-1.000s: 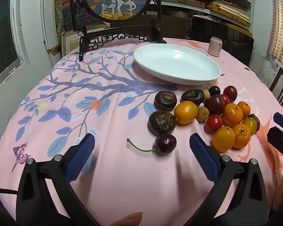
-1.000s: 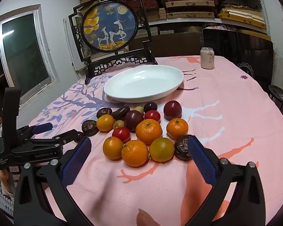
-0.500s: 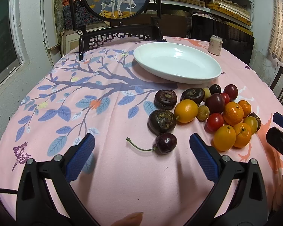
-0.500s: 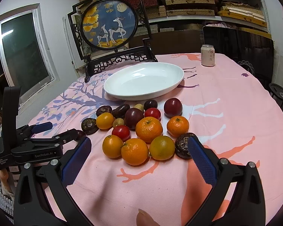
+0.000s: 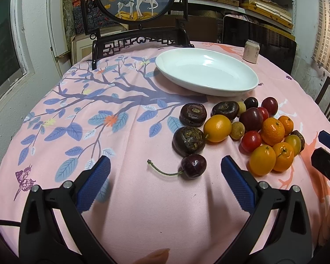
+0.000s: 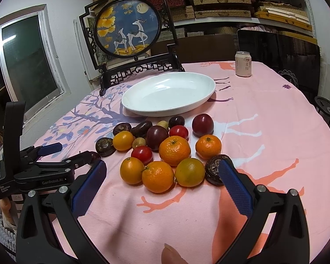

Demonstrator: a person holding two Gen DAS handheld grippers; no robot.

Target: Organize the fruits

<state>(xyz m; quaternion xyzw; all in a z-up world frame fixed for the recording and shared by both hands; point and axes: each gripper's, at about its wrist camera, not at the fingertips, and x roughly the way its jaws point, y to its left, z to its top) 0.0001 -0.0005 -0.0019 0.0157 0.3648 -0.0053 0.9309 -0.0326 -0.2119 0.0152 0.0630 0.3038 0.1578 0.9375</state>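
Both the left gripper (image 5: 165,171) and the right gripper (image 6: 160,173) stood wide open and empty above the pink tablecloth (image 5: 125,209), the cherry (image 5: 193,169) lying between the left fingers, the fruit cluster (image 6: 165,147) grouped just before the white dish (image 6: 168,93).

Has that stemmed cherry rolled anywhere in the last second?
No. In the left wrist view the cherry still lies just below the same dark wrinkled fruit, stem pointing left; only the camera has crept slightly.
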